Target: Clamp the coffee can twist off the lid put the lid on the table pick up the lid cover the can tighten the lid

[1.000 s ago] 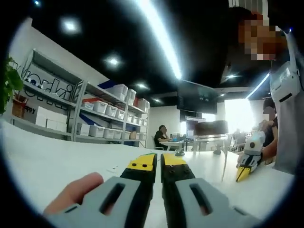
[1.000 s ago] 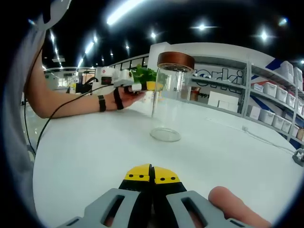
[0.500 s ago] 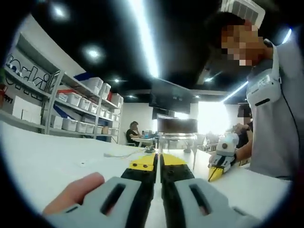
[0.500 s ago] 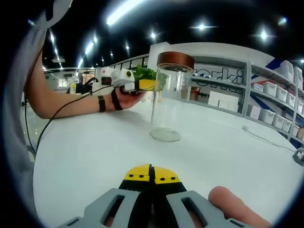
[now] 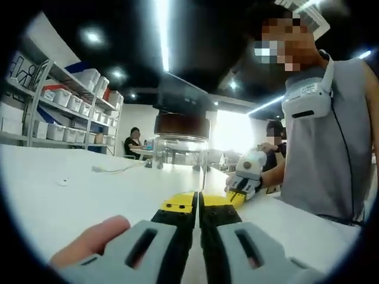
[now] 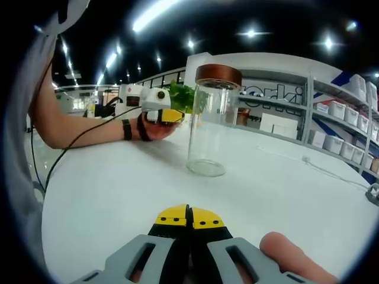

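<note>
A clear glass coffee can (image 6: 210,127) stands upright on the white tabletop (image 6: 118,183). It looks see-through and has nothing inside that can be seen. A round brown lid (image 6: 218,74) sits on top of it.

In the right gripper view, the right hand-held gripper (image 6: 189,218) is low over the tabletop with its yellow tips pressed together, holding nothing. It points at the can, but it is well apart from it. A fingertip (image 6: 284,247) rests on the grey part beside it. The left hand-held gripper (image 6: 164,113) is near the can, on its left side in this view, not touching it. A hand with a black wrist band (image 6: 126,128) holds it, and a thin black cable (image 6: 65,154) runs from it.

In the left gripper view, the left hand-held gripper (image 5: 198,203) also has its yellow tips together, with nothing between them. The can (image 5: 180,155) stands ahead of it. The right hand-held gripper (image 5: 244,184) shows to the right, held by a person in a grey top (image 5: 320,154).

Shelves with white boxes (image 6: 346,112) stand by the wall, and a green plant (image 6: 185,96) is behind the can.
</note>
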### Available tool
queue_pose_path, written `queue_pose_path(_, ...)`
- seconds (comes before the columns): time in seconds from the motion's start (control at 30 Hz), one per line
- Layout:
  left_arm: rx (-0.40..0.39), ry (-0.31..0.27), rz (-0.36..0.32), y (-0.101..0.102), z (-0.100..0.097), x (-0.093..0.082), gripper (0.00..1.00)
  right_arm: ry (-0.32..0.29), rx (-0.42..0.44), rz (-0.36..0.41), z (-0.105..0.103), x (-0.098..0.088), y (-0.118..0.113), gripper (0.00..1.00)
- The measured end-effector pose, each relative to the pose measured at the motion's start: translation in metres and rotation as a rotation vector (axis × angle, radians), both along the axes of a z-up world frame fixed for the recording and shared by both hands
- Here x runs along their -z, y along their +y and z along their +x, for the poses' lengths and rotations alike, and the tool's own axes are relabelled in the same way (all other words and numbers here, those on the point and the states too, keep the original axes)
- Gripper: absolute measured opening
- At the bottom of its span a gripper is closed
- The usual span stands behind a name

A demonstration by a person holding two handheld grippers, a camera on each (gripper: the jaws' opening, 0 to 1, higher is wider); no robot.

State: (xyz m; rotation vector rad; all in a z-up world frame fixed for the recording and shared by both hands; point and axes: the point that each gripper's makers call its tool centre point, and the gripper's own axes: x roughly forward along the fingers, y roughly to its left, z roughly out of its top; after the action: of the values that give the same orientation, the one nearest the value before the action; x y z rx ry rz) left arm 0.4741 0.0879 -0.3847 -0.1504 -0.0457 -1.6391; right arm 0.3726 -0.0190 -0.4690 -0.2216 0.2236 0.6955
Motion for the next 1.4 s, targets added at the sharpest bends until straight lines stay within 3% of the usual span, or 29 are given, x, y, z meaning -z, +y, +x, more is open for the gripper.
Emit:
queue_pose_path(0.13,-0.079,-0.006,0.018,0.001,0.015,0.003,0.0,-0.001,0.001,-0.001,0.0,0.0,0.0,0.0)
queue_pose_path(0.4,-0.04,-0.024,0.048,-0.003,0.006,0.008,0.0,-0.001,0.002,-0.001,0.0,0.0,0.0,0.0)
queue_pose_path(0.9,-0.081,-0.026,0.014,0.001,0.017,0.003,0.16,-0.005,0.002,-0.005,0.0,0.0,0.0,0.0)
queue_pose_path(1.4,-0.115,-0.072,0.009,-0.004,0.026,0.002,0.54,-0.001,0.004,-0.002,0.0,0.0,0.0,0.0)
